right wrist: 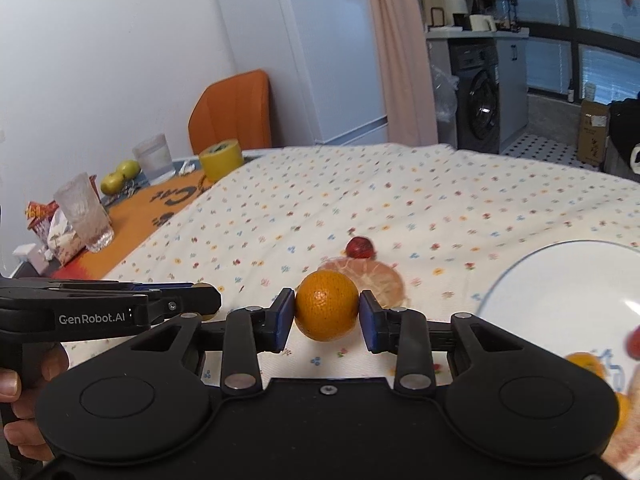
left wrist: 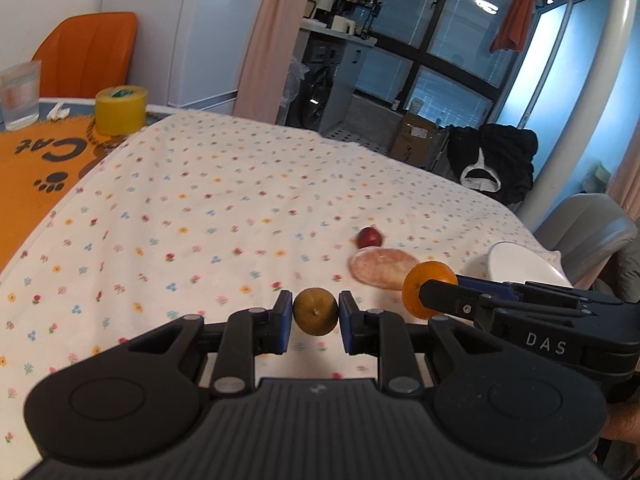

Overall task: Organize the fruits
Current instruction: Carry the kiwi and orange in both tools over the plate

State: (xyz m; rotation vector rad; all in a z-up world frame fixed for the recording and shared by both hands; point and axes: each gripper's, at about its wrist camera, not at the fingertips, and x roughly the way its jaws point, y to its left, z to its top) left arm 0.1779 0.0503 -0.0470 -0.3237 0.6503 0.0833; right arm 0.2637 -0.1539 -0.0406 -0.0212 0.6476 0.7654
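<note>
Two grippers hold fruit above the tabletop (left wrist: 240, 184): left gripper (left wrist: 315, 312) jaws pinch a greenish citrus (left wrist: 315, 311); right gripper (right wrist: 327, 306) jaws pinch an orange (right wrist: 327, 305) beside the white plate (right wrist: 560, 280).

- My left gripper (left wrist: 315, 312) is black with blue pads, pinching an olive-green fruit (left wrist: 315, 311).
- My right gripper (right wrist: 327, 307) is the same black and blue, around a bright orange (right wrist: 327, 306).
- The cloth (left wrist: 224, 200) is white, dotted with small red, blue and yellow flowers.
- A peeled fruit (right wrist: 376, 276) is pale pink-orange; the small fruit (right wrist: 359, 247) is dark red.
- The plate (right wrist: 560, 280) is white.
- The tape roll (left wrist: 120, 109) is yellow.
</note>
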